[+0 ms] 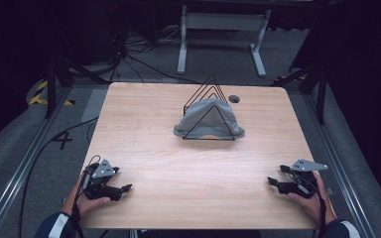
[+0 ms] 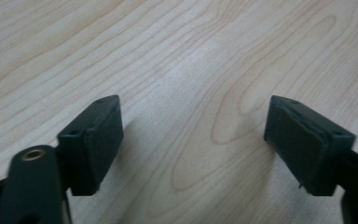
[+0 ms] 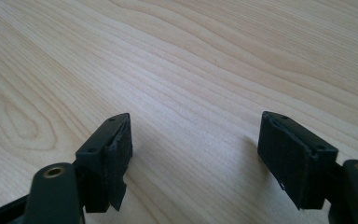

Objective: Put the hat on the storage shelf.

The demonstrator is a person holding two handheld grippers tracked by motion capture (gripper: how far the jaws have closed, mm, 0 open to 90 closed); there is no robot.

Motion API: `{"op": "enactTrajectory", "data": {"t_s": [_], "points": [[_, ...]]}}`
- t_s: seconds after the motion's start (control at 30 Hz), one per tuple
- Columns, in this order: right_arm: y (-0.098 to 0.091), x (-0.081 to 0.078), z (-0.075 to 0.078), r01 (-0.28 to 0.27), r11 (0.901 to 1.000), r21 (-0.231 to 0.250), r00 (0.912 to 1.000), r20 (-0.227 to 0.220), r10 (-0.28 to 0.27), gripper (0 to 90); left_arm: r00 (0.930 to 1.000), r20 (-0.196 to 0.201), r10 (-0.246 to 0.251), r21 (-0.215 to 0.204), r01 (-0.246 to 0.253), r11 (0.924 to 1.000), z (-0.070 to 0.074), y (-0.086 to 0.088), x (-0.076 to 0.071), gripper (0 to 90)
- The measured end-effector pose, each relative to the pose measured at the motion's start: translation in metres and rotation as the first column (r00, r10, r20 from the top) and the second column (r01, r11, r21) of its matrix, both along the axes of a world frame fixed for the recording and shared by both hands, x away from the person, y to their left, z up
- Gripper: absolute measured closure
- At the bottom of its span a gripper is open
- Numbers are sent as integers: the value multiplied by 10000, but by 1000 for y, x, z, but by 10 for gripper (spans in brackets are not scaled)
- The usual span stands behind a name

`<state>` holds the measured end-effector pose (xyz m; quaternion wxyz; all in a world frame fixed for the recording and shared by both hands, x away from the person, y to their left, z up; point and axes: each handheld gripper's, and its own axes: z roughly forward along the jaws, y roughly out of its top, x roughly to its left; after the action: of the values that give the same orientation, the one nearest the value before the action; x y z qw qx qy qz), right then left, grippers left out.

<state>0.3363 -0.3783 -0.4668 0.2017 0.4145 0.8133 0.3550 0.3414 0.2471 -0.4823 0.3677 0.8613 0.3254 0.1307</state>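
- The left gripper (image 1: 124, 189) and the right gripper (image 1: 272, 182) rest low at the near corners of the table (image 1: 144, 124), each in a hand; both sets of jaws stand wide apart and empty, with bare wood between the pads (image 2: 103, 140) in the left gripper view and between the pads (image 3: 289, 154) in the right gripper view.
- The grey cloth (image 1: 206, 116) lies well apart from both grippers, toward the far middle of the table, draped in a black wire rack (image 1: 209, 106) of triangular dividers; its edge spills out onto the wood at the front.
- The step in hand looks like a reach toward the cloth; to do it well, I judge that each gripper should come in from its own side, keep the jaws released until a fold sits between the pads, and lift the cloth clear of the wires rather than drag the rack along.
- The table is pale wood with rounded corners and a small round hole (image 1: 234, 98) behind the rack; around it lie grey floor, dark cables and a white frame (image 1: 223, 29) in a dim room.
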Motion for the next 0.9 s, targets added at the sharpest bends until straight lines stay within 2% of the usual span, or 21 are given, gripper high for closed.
{"op": "enactTrajectory", "data": {"t_s": [0.1, 0.23, 0.37, 0.87, 0.9], "points": [[0, -3, -1, 58, 10000, 70, 10000, -16, -58, 233, 9997, -24, 259, 18, -259, 9997, 0, -1, -2, 159], [0, -3, -1, 80, 10000, 38, 10000, -37, -80, 225, 9995, -26, 326, 15, -326, 9995, 0, -1, -2, 154], [0, -2, -1, 204, 9998, 7, 9998, -65, -204, 200, 9995, -41, 323, 25, -323, 9995, 0, -1, -2, 151], [0, -2, -1, 209, 9998, 7, 9998, -63, -209, 199, 9996, -13, 283, 68, -283, 9996, 0, -2, 0, 133], [0, -2, -1, 207, 9998, 5, 9998, -61, -207, 200, 9996, 44, 263, 203, -264, 9994, 0, -2, 0, 131]]}}
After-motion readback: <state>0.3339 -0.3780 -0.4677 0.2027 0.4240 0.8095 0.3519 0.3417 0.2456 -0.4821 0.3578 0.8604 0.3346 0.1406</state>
